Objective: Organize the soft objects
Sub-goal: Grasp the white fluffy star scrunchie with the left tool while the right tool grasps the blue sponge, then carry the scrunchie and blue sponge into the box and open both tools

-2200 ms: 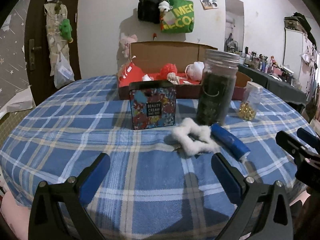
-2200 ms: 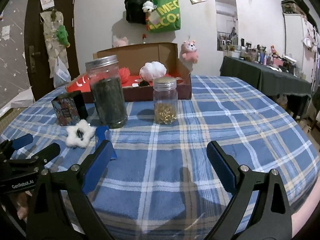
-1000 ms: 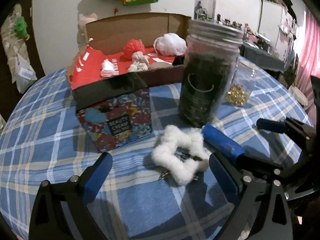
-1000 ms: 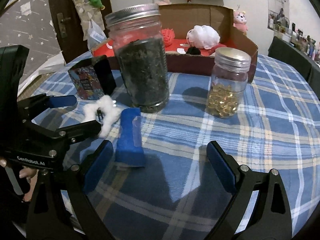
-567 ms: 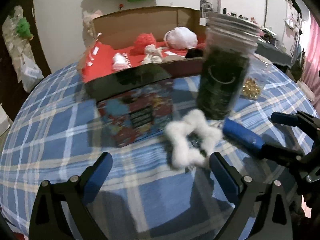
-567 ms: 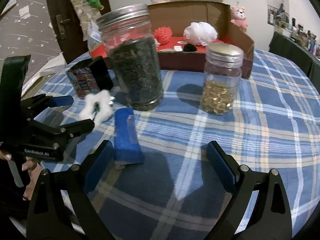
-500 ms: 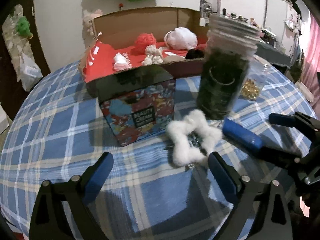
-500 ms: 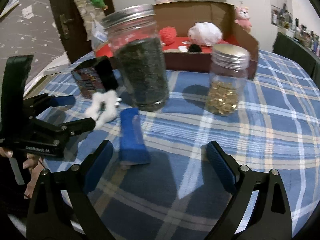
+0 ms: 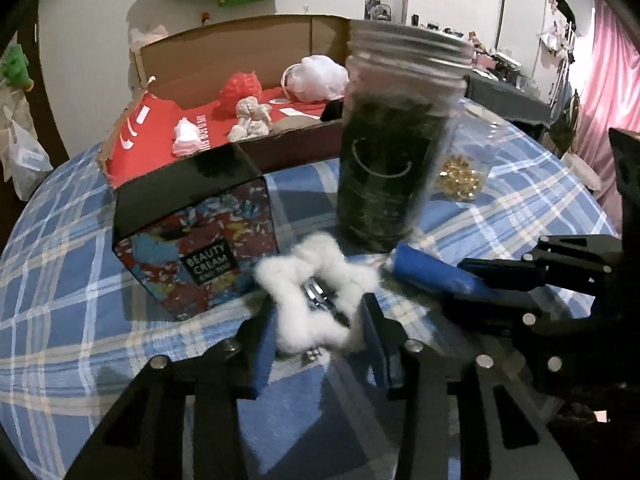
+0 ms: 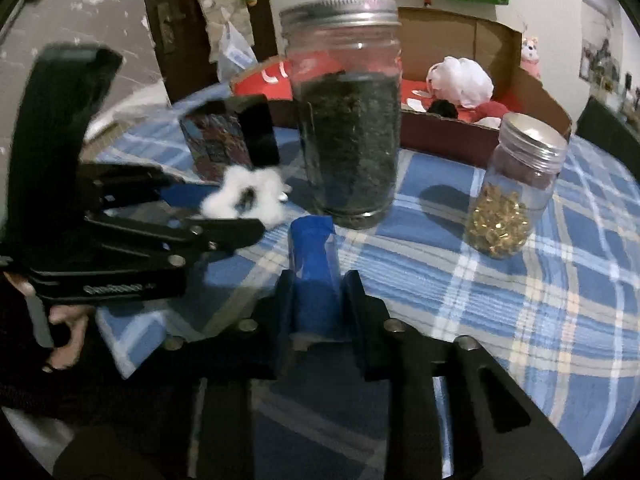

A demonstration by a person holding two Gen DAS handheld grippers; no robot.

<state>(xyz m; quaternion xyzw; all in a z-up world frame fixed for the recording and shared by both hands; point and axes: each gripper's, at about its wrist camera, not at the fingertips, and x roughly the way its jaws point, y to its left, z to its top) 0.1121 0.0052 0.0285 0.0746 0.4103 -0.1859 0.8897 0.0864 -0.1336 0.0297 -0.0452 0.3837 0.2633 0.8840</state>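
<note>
Closing now, left gripper [image 9: 318, 336] fingers around the white fluffy hair clip [image 9: 316, 300] and right gripper [image 10: 318, 306] fingers on the blue roll [image 10: 314, 276] between them; risk: fluff slipping out, or bumping the dark jar [image 10: 348, 120] just beyond.

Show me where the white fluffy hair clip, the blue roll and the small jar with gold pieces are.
white fluffy hair clip [image 9: 316, 304]: left wrist view, fluffy rim.
blue roll [image 10: 316, 280]: right wrist view, its middle.
small jar [image 10: 516, 200]: right wrist view, glass wall.
</note>
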